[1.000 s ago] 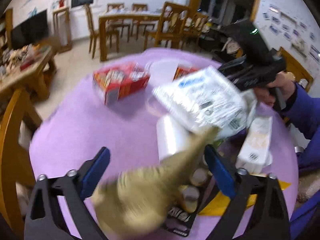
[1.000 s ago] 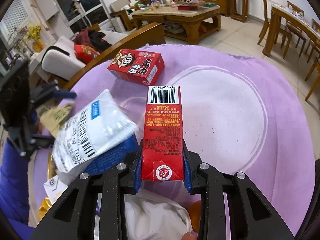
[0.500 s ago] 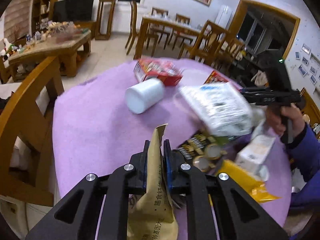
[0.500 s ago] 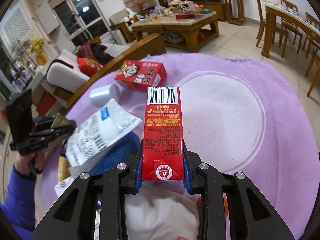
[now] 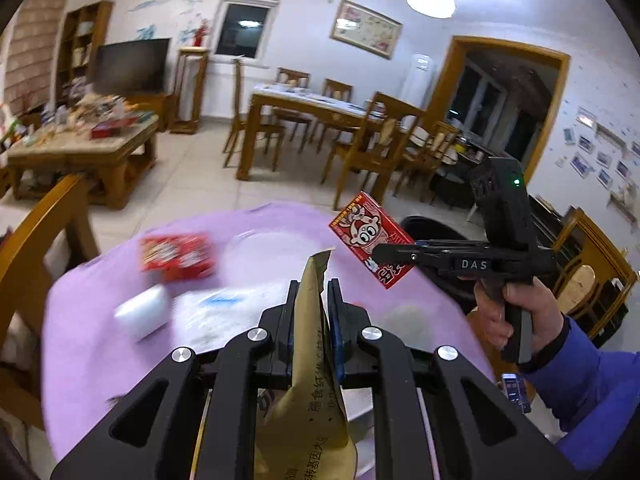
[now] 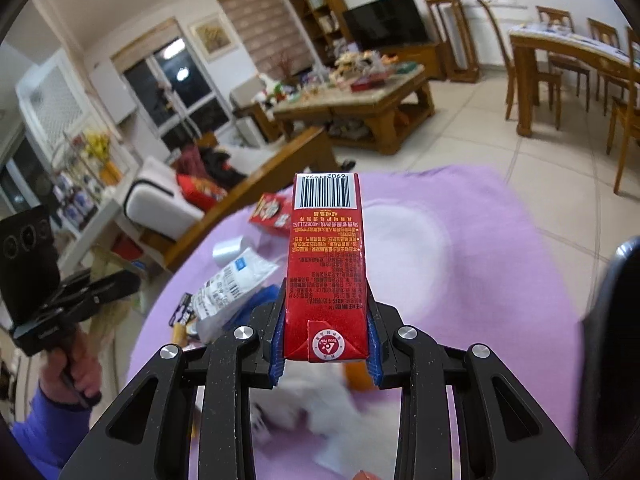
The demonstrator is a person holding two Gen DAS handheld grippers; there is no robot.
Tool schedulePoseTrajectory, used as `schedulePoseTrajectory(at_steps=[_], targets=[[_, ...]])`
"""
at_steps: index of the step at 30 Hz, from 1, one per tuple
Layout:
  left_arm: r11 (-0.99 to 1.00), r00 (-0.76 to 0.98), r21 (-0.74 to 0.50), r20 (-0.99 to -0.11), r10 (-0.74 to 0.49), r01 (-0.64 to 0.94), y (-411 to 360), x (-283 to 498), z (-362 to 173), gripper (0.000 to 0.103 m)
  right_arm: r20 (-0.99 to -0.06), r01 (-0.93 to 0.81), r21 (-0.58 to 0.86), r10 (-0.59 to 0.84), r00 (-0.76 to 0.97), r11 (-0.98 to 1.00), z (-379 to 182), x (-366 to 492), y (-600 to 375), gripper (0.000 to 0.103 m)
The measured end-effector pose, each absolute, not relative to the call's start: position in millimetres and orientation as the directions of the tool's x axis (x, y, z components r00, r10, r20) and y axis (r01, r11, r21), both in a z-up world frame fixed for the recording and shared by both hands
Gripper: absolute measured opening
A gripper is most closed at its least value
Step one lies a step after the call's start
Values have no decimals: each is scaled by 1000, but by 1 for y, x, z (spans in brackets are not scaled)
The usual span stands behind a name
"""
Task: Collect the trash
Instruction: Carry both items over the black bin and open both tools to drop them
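The left gripper (image 5: 314, 304) is pinched nearly shut on a tan paper wrapper (image 5: 310, 360), whose torn top pokes up between the pads while the rest hangs back under the frame. A flat, limp scrap like that needs a tight nip on its edge to stay caught. The right gripper (image 6: 326, 312) stands partly open, only as wide as the red milk carton (image 6: 326, 256) clamped by its narrow sides near one end, so that the barcode end juts forward.

Both pieces are held up off the purple table (image 5: 92, 344), presumably for carrying to a bin. A dark round rim (image 5: 432, 226) just beyond the table's far edge, behind the carton, may be that bin, though too little shows to be sure.

More trash lies on the table: a red box (image 5: 176, 256) toward the far side, a white cup (image 5: 144, 314) on its side nearer than the box, and a white plastic packet (image 6: 232, 280) over a blue wrapper (image 6: 256, 304) nearer still.
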State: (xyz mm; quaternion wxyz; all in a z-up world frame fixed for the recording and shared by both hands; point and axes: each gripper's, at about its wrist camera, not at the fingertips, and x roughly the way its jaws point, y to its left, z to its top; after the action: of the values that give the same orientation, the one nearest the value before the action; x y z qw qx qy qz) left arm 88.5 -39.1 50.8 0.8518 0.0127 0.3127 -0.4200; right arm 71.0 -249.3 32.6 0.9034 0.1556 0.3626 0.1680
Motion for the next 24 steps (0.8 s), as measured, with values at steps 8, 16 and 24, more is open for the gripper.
schedulePoseTrajectory(at_steps=[8,16,24], targets=[[466,238,-285,-577,-782,838,-225,62,34,15,-597,71,386,191,779,920,22,-22,-424,31],[410,110,-380,-609,-785,829,-362,63,-19,15,-660,244,391,86,746,887,-47,-72,-518,31],[503,104,-468,-649,-753,726,-406,95,-60,15,-662,248,401,91,744,882,-84,-77,-530,31]])
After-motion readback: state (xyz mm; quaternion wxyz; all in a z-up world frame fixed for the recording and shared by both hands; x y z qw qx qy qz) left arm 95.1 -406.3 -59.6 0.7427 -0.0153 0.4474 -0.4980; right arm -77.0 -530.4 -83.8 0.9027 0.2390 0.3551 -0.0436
